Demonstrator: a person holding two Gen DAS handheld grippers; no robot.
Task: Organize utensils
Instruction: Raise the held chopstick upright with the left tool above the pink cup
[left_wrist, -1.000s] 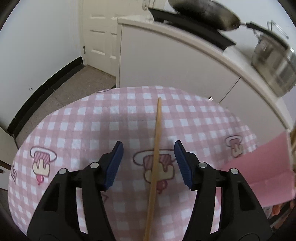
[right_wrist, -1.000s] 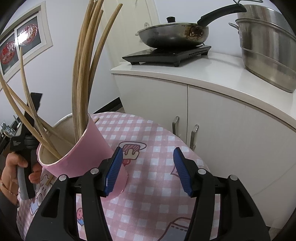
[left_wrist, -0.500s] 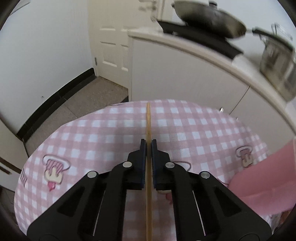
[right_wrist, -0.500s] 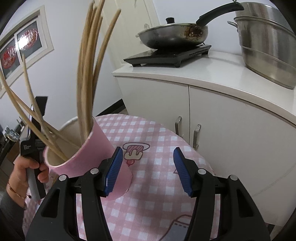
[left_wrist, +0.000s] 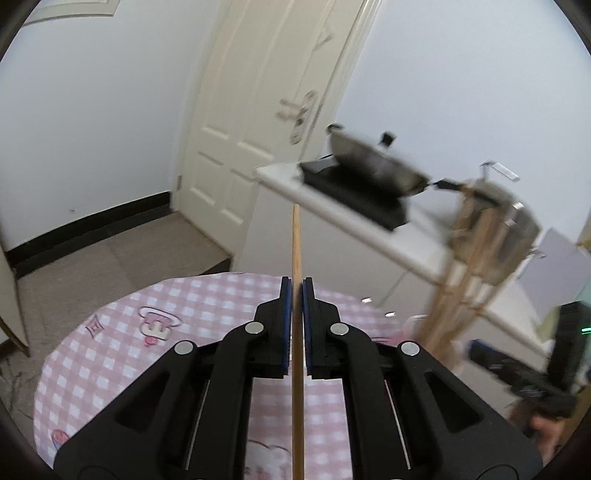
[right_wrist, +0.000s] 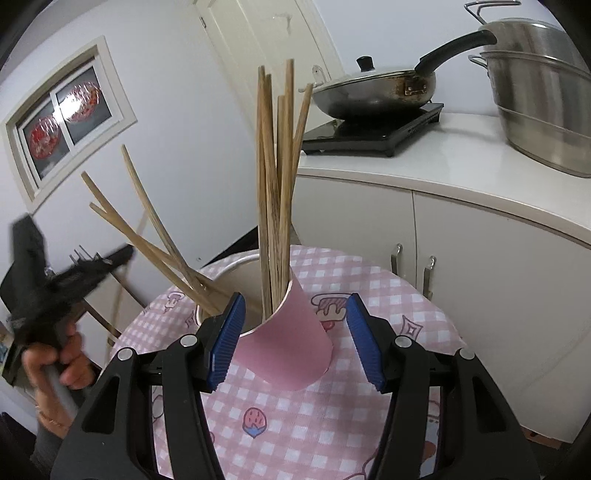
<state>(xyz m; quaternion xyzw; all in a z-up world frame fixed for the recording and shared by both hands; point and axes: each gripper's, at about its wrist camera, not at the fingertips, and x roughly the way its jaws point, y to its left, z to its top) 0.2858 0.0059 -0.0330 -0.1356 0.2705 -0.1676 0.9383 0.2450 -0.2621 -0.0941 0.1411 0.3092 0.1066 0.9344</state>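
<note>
The left gripper (left_wrist: 296, 295) is closed on a single thin bamboo chopstick (left_wrist: 296, 251), its blue pads pinching the stick near mid-length; the stick runs straight along the gripper's own axis, its far end poking up past the fingertips and its near end passing back between the black arms. It is lifted clear of the pink-and-white checked tablecloth (left_wrist: 122, 354).

The target, as I judge it, is the pink paper cup (right_wrist: 291, 343) standing on the cloth, which already holds a bundle of bamboo chopsticks (right_wrist: 275, 192): one cluster nearly upright against the right side of the rim, a few others splayed far to the left. In the left wrist view that bundle appears, blurred, to the right of the held stick, so the cup lies to the right of the left gripper and lower.

The right gripper (right_wrist: 295, 339) is open, its jaws spread to either side of the cup without touching it; it is the nearer tool to the cup and could steady it.

To drop the stick in, the left gripper probably has to swing right and tip the stick towards vertical. The splayed sticks leaning left stand in that path and could be knocked; the light cup may tip.

Behind, a white counter (right_wrist: 461, 162) carries a steel wok (right_wrist: 373, 96) on a black hob and a large steel pot (right_wrist: 535, 110), well apart from the table.
</note>
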